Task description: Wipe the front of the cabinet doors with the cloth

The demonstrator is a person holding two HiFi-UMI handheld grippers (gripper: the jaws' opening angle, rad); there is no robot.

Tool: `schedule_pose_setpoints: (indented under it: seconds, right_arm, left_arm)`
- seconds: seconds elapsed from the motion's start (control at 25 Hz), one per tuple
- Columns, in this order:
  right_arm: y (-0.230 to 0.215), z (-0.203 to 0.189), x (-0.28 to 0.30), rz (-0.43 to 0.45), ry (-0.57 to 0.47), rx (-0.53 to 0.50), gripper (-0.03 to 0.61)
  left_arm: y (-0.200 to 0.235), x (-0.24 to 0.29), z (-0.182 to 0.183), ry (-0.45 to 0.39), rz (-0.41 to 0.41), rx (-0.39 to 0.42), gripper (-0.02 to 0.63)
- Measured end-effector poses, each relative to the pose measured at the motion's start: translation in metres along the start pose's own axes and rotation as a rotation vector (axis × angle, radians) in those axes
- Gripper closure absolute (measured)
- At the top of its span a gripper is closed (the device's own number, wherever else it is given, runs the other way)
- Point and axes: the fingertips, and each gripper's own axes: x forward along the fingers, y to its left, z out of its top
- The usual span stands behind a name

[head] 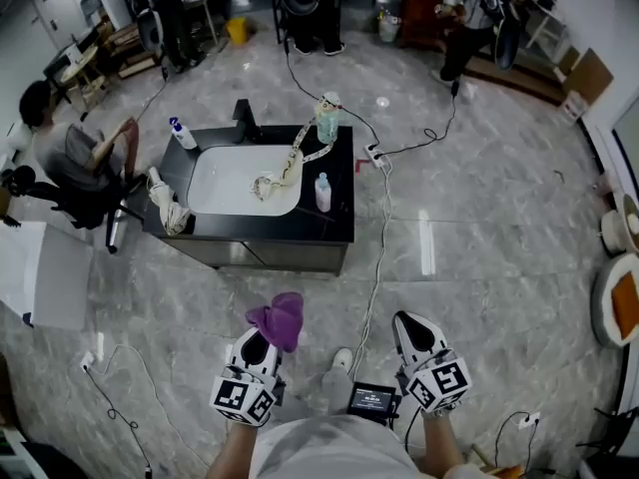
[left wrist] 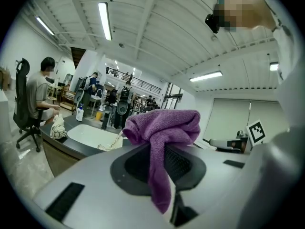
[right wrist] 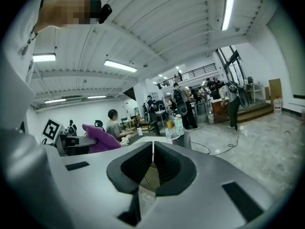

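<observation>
The black tabletop (head: 339,218) sat on a cabinet (head: 290,256) on the grey marble floor (head: 479,218). A white basin (head: 225,183) was sunk into its middle, with a black tap (head: 243,120) at the far edge. A blue-capped bottle (head: 182,134) stood near the far left corner, a green jug (head: 327,120) at the far right corner, and a small bottle (head: 322,193) just right of the basin. A pale strip (head: 290,163) ran from the jug into the basin. A white rag (head: 168,206) lay bunched at the left edge. A cable (head: 383,218) and a power strip (head: 375,155) lay on the floor beside the right edge.
</observation>
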Motion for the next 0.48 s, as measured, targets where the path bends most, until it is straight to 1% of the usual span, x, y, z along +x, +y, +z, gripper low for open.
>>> schedule_pose_setpoints:
  seconds: [0.12, 0.28, 0.4, 0.48]
  right_arm:
    - [-0.015, -0.006, 0.026, -0.004, 0.013, 0.009, 0.549]
    - [-0.016, -0.024, 0.063, 0.002, 0.041, -0.008, 0.549]
    - [-0.015, -0.047, 0.091, -0.012, 0.075, -0.02, 0.549]
    - [-0.011, -0.065, 0.104, -0.038, 0.101, -0.004, 0.549]
  left_arm:
    - [0.013, 0.023, -0.013, 0.033, -0.01, 0.012, 0.552]
    - [0.043, 0.053, -0.042, 0.083, -0.032, 0.008, 0.552]
    - [0.069, 0.078, -0.069, 0.124, -0.07, -0.002, 0.552]
    - [0.085, 0.093, -0.088, 0.164, -0.111, 0.002, 0.552]
